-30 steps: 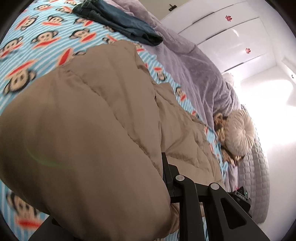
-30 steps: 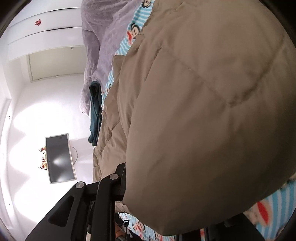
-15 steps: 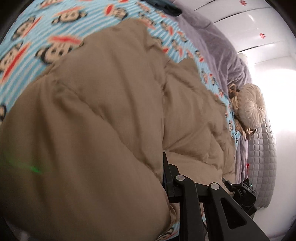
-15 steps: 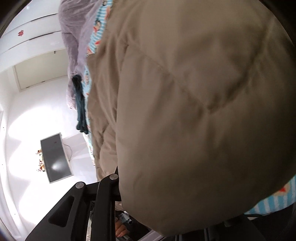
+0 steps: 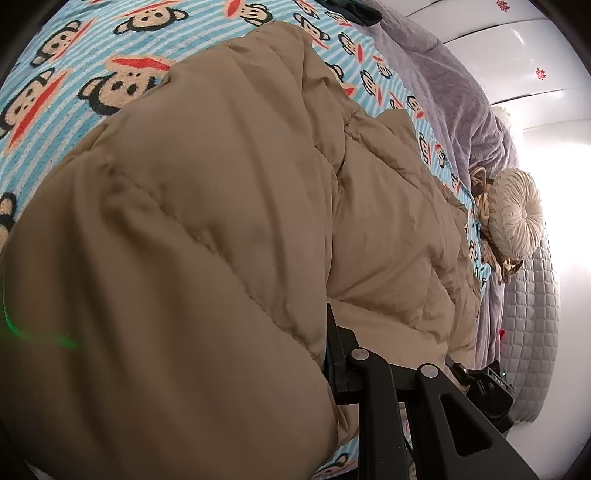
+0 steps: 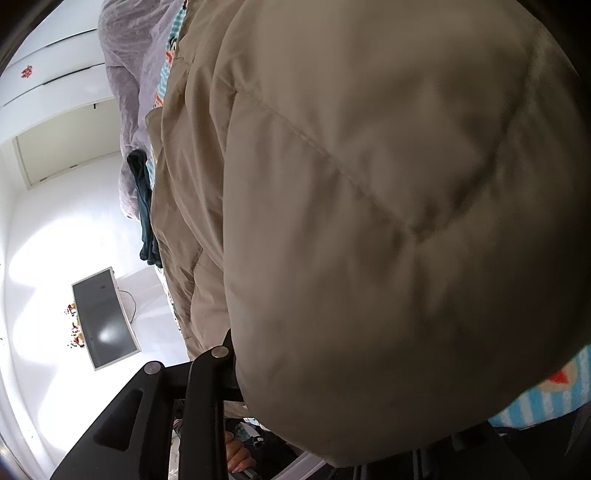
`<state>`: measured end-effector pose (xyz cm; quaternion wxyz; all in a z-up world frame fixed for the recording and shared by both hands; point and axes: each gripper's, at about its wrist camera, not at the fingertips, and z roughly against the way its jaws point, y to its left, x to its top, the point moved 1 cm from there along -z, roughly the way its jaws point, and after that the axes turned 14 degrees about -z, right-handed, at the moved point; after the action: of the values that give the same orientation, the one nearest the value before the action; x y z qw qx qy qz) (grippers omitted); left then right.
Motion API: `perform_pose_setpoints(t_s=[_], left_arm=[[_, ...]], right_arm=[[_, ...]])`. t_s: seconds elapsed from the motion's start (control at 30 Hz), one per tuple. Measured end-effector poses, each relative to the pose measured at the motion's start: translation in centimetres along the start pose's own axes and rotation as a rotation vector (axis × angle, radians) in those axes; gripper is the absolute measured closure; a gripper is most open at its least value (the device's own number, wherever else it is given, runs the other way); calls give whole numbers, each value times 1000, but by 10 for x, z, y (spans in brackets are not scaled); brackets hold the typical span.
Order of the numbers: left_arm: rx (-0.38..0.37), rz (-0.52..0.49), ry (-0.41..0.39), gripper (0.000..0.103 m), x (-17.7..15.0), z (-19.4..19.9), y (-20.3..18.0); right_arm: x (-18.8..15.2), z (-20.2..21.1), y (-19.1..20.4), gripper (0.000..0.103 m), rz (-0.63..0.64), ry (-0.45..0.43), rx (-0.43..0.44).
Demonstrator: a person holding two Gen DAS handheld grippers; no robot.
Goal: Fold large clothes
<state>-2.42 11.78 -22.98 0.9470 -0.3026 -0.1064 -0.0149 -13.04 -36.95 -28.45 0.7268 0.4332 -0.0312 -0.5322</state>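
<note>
A large tan quilted puffer coat point(image 5: 207, 206) lies on a bed with a blue-striped monkey-print sheet point(image 5: 70, 62). My left gripper point(image 5: 325, 354) is shut on a thick fold of the coat; only its right finger point(image 5: 334, 347) shows, the other is buried in fabric. In the right wrist view the coat point(image 6: 369, 184) fills most of the frame. My right gripper point(image 6: 240, 365) is shut on another fold of it; only its left finger point(image 6: 227, 354) shows.
A grey plush blanket point(image 5: 443, 74) runs along the far side of the bed, with a round cream cushion point(image 5: 517, 218) and a dark folded garment point(image 5: 351, 9). White wardrobe doors point(image 6: 51, 92) and a monitor point(image 6: 103, 317) stand beyond the bed.
Both grippers have carried the coat fold further across the bed. The coat now covers more of each view and the dark garment has slid toward the frame edge.
</note>
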Motion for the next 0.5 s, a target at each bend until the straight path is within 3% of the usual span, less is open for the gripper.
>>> perform_pose_setpoints(t_s=[0.2, 0.3, 0.5], left_arm=[[25, -33, 17, 79, 4, 9, -12], [77, -57, 18, 72, 3, 18, -19], [148, -86, 41, 72, -3, 31, -25]], right_arm=[[-3, 10, 1, 66, -7, 10, -19], [-5, 14, 6, 64, -2, 23, -33], [-5, 23, 5, 57, -27, 31, -47]])
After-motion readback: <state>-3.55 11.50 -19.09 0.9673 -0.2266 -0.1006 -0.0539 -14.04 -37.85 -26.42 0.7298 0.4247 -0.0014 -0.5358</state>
